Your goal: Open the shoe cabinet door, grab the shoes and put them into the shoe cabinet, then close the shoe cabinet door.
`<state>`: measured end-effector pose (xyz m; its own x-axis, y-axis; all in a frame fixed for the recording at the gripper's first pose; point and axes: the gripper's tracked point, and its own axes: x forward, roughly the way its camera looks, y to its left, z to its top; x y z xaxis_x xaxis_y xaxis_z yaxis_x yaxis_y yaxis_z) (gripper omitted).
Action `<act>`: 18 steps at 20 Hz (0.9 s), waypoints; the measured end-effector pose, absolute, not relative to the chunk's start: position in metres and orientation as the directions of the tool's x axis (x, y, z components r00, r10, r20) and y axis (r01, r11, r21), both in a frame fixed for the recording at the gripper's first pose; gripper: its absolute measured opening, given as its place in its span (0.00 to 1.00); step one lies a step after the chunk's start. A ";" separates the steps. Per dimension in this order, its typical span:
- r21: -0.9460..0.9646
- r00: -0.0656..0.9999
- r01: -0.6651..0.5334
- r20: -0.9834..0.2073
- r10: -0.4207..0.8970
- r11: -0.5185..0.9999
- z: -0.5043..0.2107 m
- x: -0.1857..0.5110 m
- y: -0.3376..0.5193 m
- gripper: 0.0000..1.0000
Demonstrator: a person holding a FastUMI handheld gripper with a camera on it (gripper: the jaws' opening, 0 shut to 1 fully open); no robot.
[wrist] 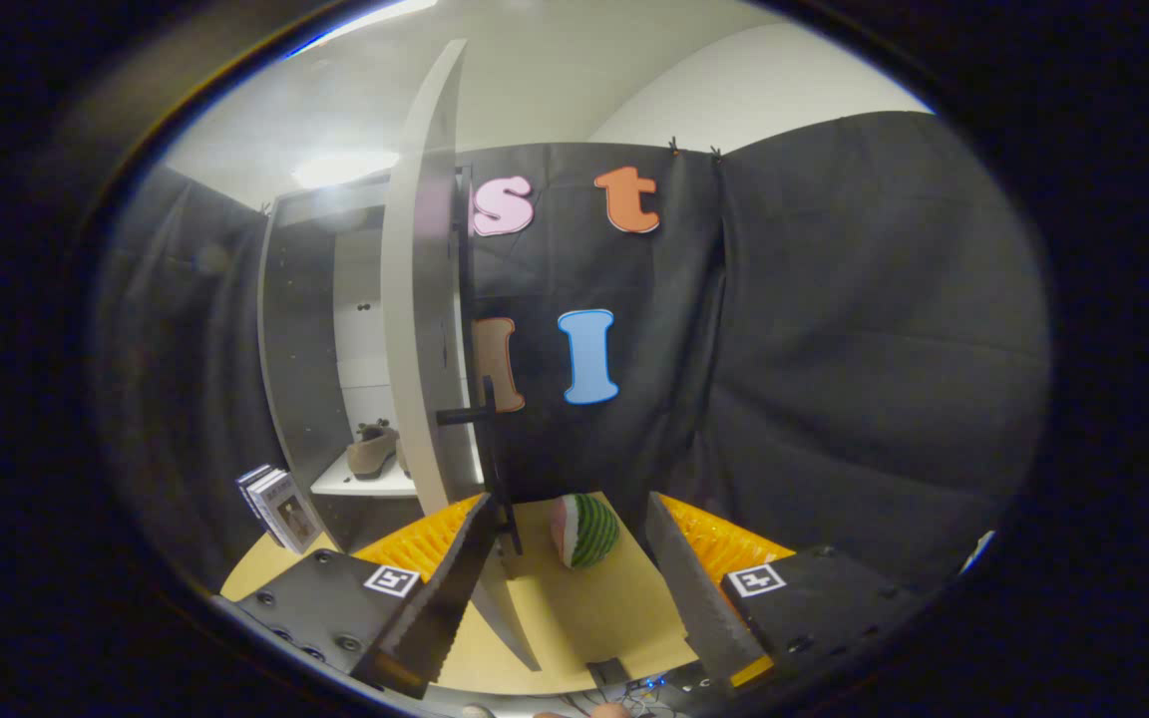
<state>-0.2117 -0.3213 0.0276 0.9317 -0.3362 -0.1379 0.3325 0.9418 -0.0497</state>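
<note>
Hand-held gripper (567, 519) level, fingers spread, beside open cabinet door (425, 329)

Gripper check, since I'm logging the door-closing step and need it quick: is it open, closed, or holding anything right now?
Gripper: open, holding nothing; the open cabinet door's edge stands by one finger, the watermelon toy just ahead.

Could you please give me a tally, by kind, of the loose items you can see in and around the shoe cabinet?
Shoes: 1, brown shoe on the cabinet shelf, behind the open door
Toy fruit: 1, watermelon slice just ahead of the open gripper
Books: 1 stack leaning beside the cabinet; number unclear
Total: 3
</note>
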 end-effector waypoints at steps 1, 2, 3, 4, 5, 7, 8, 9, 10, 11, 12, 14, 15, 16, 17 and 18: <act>-0.051 0.934 0.325 -0.143 -0.329 0.944 0.026 -0.209 -0.320 0.97; -0.054 0.936 0.317 -0.146 -0.321 0.947 0.026 -0.206 -0.318 0.97; -0.057 0.939 0.306 -0.149 -0.311 0.950 0.025 -0.202 -0.315 0.97; -0.057 0.945 0.286 -0.149 -0.292 0.956 0.025 -0.200 -0.310 0.97; -0.062 0.949 0.273 -0.147 -0.280 0.960 0.024 -0.198 -0.304 0.97; -0.062 0.952 0.267 -0.140 -0.273 0.962 0.026 -0.196 -0.304 0.97; -0.055 0.954 0.258 -0.142 -0.263 0.965 0.025 -0.195 -0.302 0.97; -0.046 0.956 0.252 -0.142 -0.256 0.967 0.024 -0.195 -0.301 0.97; -0.039 0.958 0.246 -0.144 -0.249 0.969 0.024 -0.194 -0.299 0.97; -0.037 0.958 0.246 -0.145 -0.249 0.968 0.023 -0.194 -0.299 0.97; -0.036 0.958 0.247 -0.143 -0.249 0.968 0.023 -0.193 -0.298 0.97; -0.037 0.960 0.236 -0.145 -0.239 0.971 0.022 -0.194 -0.292 0.97; -0.035 0.963 0.224 -0.146 -0.227 0.974 0.022 -0.193 -0.287 0.97; -0.034 0.966 0.210 -0.147 -0.213 0.977 0.021 -0.192 -0.282 0.97; -0.034 0.969 0.193 -0.148 -0.196 0.981 0.020 -0.191 -0.276 0.97; -0.034 0.973 0.174 -0.149 -0.177 0.984 0.020 -0.190 -0.270 0.97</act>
